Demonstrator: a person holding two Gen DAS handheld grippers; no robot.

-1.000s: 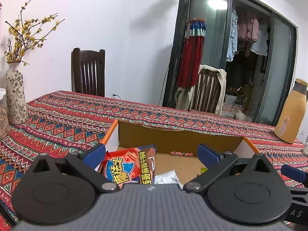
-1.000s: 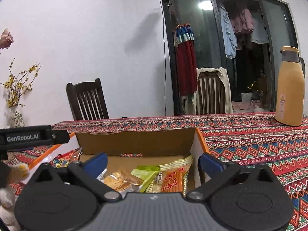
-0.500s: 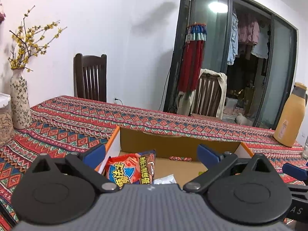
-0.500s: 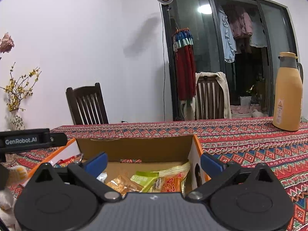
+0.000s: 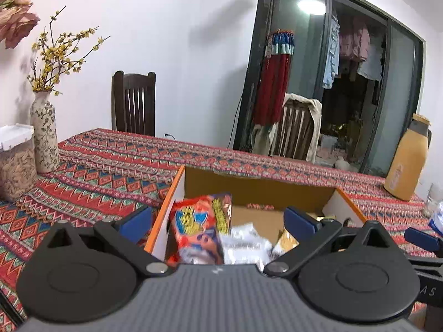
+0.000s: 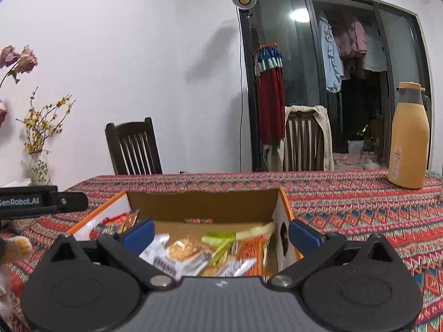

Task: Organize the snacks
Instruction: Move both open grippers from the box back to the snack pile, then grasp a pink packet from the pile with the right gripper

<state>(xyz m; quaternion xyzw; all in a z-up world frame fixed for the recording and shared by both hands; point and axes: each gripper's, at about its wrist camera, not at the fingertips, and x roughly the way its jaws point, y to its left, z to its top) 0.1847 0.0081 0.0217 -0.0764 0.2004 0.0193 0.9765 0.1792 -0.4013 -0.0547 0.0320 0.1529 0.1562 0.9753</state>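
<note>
An open cardboard box (image 5: 257, 188) with orange-edged flaps sits on the patterned tablecloth and holds several snack packets. In the left wrist view a red and blue snack bag (image 5: 198, 227) stands at the box's left side beside a silver packet (image 5: 246, 242). In the right wrist view the box (image 6: 202, 202) holds a golden packet (image 6: 187, 249), a green packet (image 6: 221, 239) and an orange one (image 6: 250, 249). My left gripper (image 5: 218, 221) is open and empty above the box's near edge. My right gripper (image 6: 221, 231) is open and empty above the box's right half.
A floral vase (image 5: 44, 135) and a clear jar (image 5: 15, 163) stand at the table's left. An orange thermos (image 6: 409, 135) stands at the far right. Two wooden chairs (image 5: 134, 103) are behind the table. The left gripper's body (image 6: 41, 200) shows at the right view's left edge.
Both grippers have risen and pulled back slightly, so more of the box's contents shows. The jaws have stayed open.
</note>
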